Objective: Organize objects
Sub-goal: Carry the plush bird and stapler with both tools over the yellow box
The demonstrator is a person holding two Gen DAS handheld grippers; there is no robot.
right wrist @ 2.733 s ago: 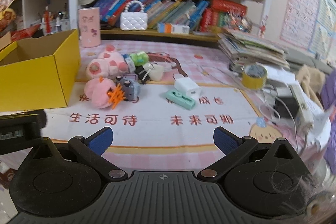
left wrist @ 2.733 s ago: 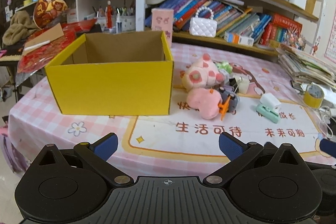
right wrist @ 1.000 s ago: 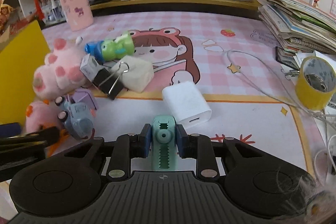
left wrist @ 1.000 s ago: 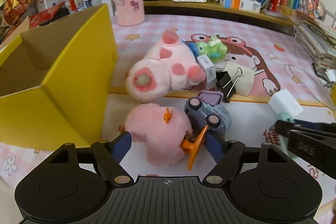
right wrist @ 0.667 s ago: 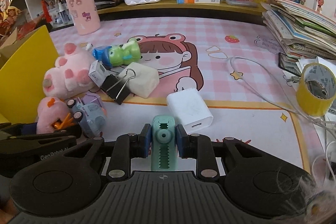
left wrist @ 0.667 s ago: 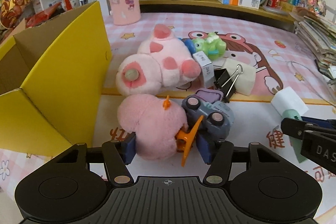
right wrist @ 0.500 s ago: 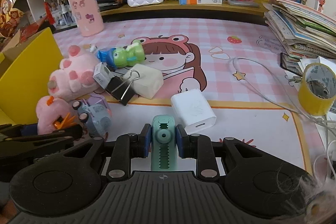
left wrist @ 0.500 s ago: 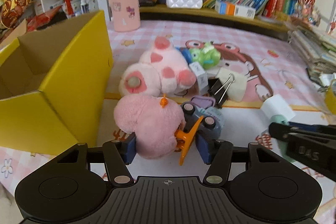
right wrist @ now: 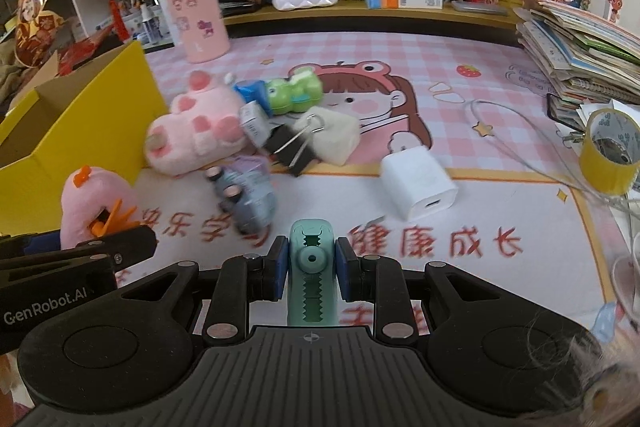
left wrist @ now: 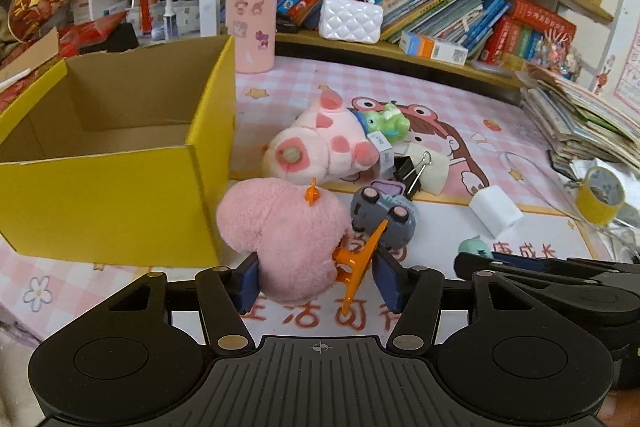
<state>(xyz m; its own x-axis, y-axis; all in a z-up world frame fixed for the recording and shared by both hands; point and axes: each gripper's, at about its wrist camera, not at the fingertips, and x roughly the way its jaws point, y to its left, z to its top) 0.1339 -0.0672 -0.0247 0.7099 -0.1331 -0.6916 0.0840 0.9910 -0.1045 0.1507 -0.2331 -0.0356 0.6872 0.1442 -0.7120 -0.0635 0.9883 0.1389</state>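
Observation:
My left gripper (left wrist: pixel 318 281) is shut on a fluffy pink plush with orange feet (left wrist: pixel 284 235), held a little above the mat beside the open yellow cardboard box (left wrist: pixel 120 187). The same pink plush (right wrist: pixel 92 207) shows at the left of the right wrist view, in the left gripper's black fingers (right wrist: pixel 100 247). My right gripper (right wrist: pixel 310 269) is shut on a mint-green toothed clip (right wrist: pixel 310 267), lifted off the mat. On the mat lie a spotted pink plush (left wrist: pixel 316 147), a grey toy car (left wrist: pixel 382 213), a black binder clip (left wrist: pixel 412 171), a green frog toy (left wrist: pixel 386 123) and a white charger block (left wrist: pixel 494 213).
A pink cup (left wrist: pixel 250 27) and a white quilted purse (left wrist: pixel 350 19) stand at the back by the bookshelves. A yellow tape roll (right wrist: pixel 610 151), a white cable (right wrist: pixel 504 143) and a stack of books (right wrist: pixel 580 47) crowd the right side. The box interior (left wrist: pixel 120 123) looks bare.
The left gripper closed on the pink plush and lifted it off the mat. The right gripper, holding the green clip throughout, rose and drew back, so the mat objects look farther off.

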